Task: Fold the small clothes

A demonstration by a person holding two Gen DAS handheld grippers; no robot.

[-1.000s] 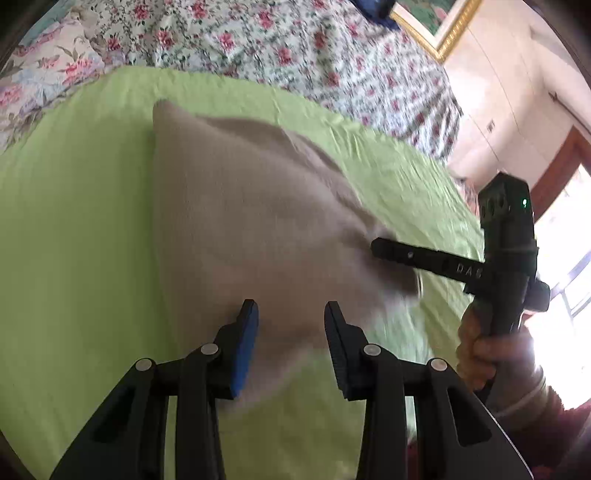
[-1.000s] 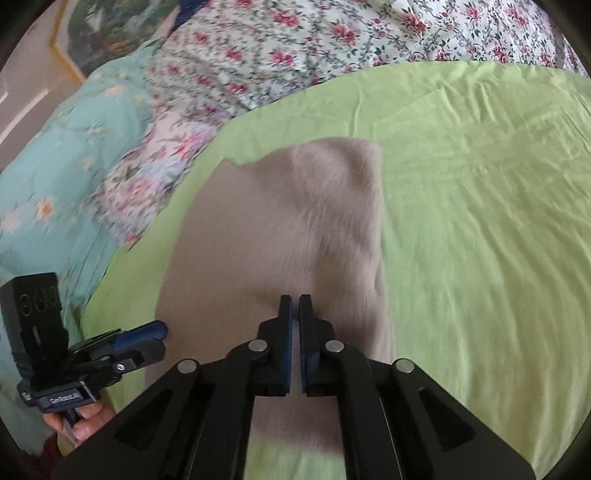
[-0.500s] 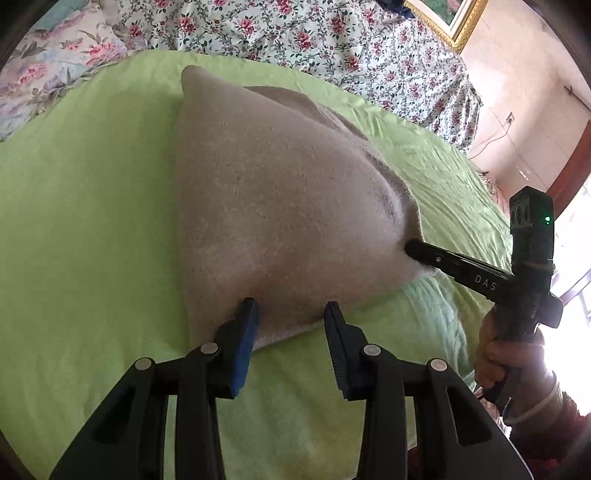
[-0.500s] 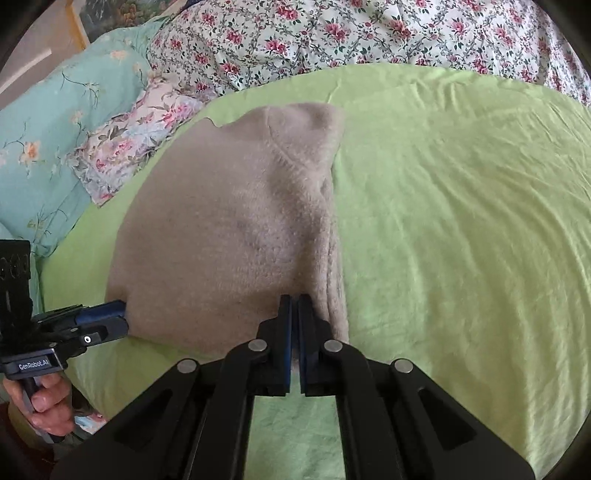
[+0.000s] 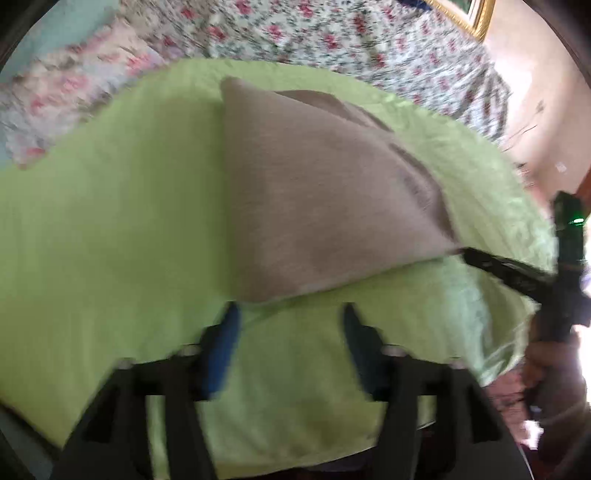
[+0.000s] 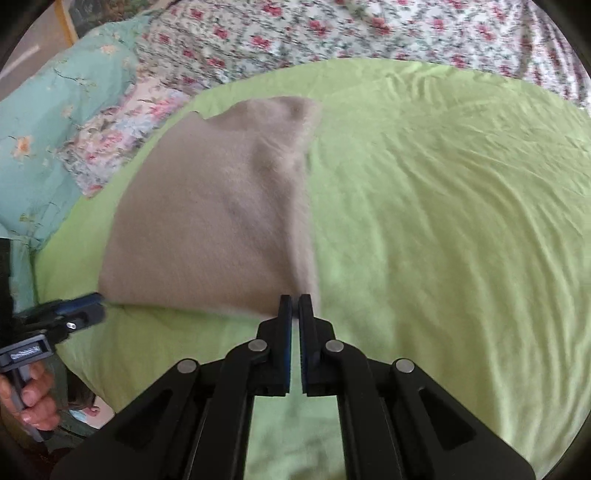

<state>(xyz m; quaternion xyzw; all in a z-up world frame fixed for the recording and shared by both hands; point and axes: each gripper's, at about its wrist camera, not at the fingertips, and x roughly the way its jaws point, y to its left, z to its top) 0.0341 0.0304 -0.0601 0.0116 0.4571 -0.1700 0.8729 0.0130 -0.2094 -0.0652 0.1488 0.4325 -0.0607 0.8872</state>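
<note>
A beige knitted garment [image 5: 314, 206] lies on the green sheet [image 5: 110, 229], folded into a wedge; it also shows in the right wrist view [image 6: 210, 221]. My left gripper [image 5: 290, 314] is open and empty, just short of the garment's near edge; it appears at the lower left of the right wrist view [image 6: 83, 304]. My right gripper [image 6: 294, 304] is shut on the garment's near right corner; it shows at the right of the left wrist view [image 5: 467, 254], pinching that corner. The left wrist view is blurred.
Floral bedding [image 6: 332, 29] and a teal floral pillow [image 6: 48, 122] lie beyond and left of the green sheet [image 6: 443, 221]. The sheet's near edge [image 5: 295, 450] hangs over the bed. A gold picture frame [image 5: 469, 18] is on the far wall.
The garment has come down from a raised drape to lie flatter on the sheet. My left gripper has drawn back off its near edge. The right gripper stays shut on the corner.
</note>
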